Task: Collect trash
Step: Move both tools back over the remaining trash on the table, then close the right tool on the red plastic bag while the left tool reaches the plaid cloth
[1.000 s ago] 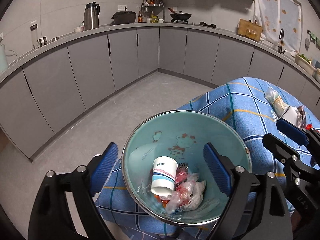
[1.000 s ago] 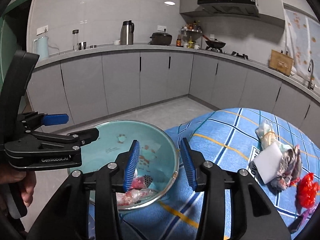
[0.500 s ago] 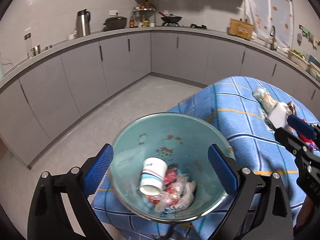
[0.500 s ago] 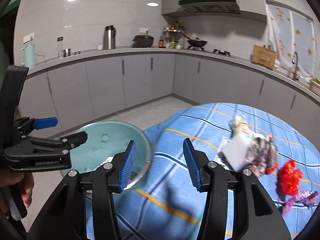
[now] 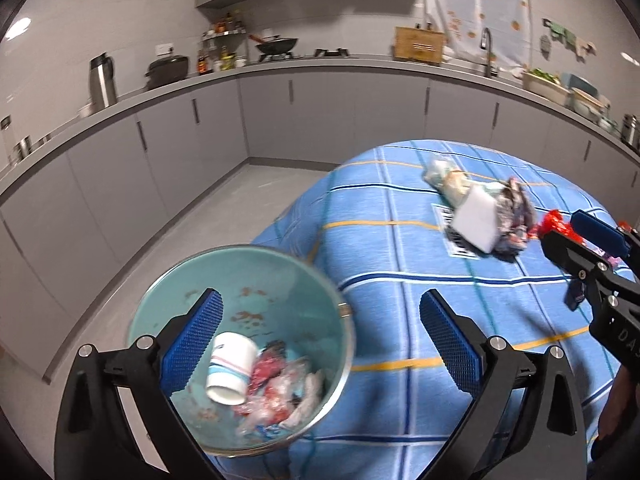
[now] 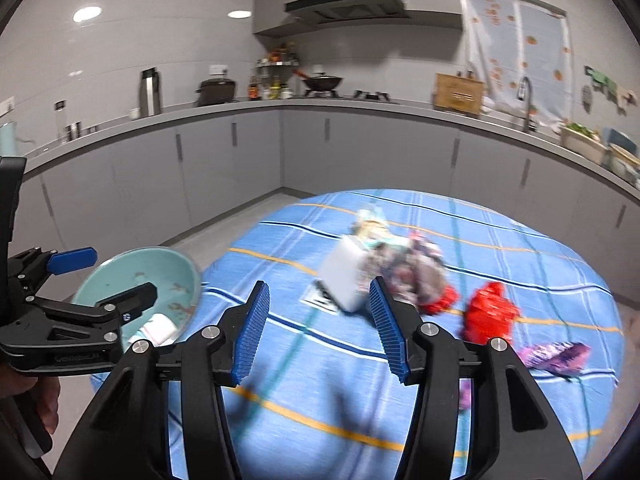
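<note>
Both tools are spread wide and empty, left tool [image 5: 320, 332] over the teal bowl [image 5: 280, 272] of trash, right tool [image 6: 320, 328] facing the wrapper pile [image 6: 400, 272] mid-counter [image 6: 520, 248].

My left hand-held gripper [image 5: 320, 330] is wide open, blue pads far apart, nothing btwn them; fingers point fwd & slightly down. My right hand-held gripper [image 6: 320, 330] is open too, narrower gap, pads [image 6: 253, 334] empty. Both held side by side, left one lower-left of the right. My left hand [image 6: 38, 396] wraps its grip.
</note>
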Available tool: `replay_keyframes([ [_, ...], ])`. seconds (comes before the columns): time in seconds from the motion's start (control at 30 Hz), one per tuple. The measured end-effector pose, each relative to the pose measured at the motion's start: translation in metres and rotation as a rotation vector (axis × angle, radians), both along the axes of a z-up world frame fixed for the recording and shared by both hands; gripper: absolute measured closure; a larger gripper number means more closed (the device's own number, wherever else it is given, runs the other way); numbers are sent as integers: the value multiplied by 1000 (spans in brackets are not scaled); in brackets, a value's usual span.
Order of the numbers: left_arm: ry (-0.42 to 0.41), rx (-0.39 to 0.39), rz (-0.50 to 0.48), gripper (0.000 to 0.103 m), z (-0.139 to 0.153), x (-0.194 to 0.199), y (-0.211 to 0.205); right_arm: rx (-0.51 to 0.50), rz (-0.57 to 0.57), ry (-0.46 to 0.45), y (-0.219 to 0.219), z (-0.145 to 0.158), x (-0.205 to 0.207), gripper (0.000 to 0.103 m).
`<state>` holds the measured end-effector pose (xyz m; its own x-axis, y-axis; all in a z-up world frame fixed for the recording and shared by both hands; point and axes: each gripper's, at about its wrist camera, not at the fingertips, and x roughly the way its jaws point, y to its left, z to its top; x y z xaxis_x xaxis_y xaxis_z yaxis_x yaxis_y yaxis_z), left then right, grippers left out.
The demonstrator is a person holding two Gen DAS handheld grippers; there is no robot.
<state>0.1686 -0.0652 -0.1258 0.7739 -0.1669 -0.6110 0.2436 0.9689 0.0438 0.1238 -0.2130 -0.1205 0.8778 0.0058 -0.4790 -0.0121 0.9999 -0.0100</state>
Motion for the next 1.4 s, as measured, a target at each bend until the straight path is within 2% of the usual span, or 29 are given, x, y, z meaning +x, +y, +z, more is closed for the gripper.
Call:
replay_keyframes([
  [0.4, -8, 12, -98, 6, 0, 8, -54, 38, -248, 44, -86, -12, -15, 50],
  [0.73, -8, 18, -125, 6, -2, 27, -90, 43, -298, 96, -117, -22, 18, 50],
  [0.9, -14, 16, -172, 6, 0, 33, -116, 53, -303, 157, -128, -29, 34, 51],
  [0.97, -14, 25, -189, 6, -1, 36, -128, 64, -294, 180, -130, -31, 39, 56],
  [1.0, -13, 28, -196, 6, -1, 38, -133, 59, -292, 190, -131, -32, 40, 63],
  [1.03, -10, 28, -208, 6, -2, 40, -140, 65, -286, 197, -132, -33, 41, 75],
  [1.1, -11, 40, -226, 6, -3, 44, -152, 78, -270, 206, -134, -35, 41, 89],
  [1.27, -11, 51, -250, 10, -6, 49, -173, 95, -255, 143, -137, -29, 30, 95],
  [1.33, 1, 52, -258, 22, -8, 52, -180, 92, -247, 139, -136, -29, 29, 96],
  [1.4, 11, 55, -263, 27, -11, 54, -188, 99, -242, 129, -136, -28, 27, 96],
])
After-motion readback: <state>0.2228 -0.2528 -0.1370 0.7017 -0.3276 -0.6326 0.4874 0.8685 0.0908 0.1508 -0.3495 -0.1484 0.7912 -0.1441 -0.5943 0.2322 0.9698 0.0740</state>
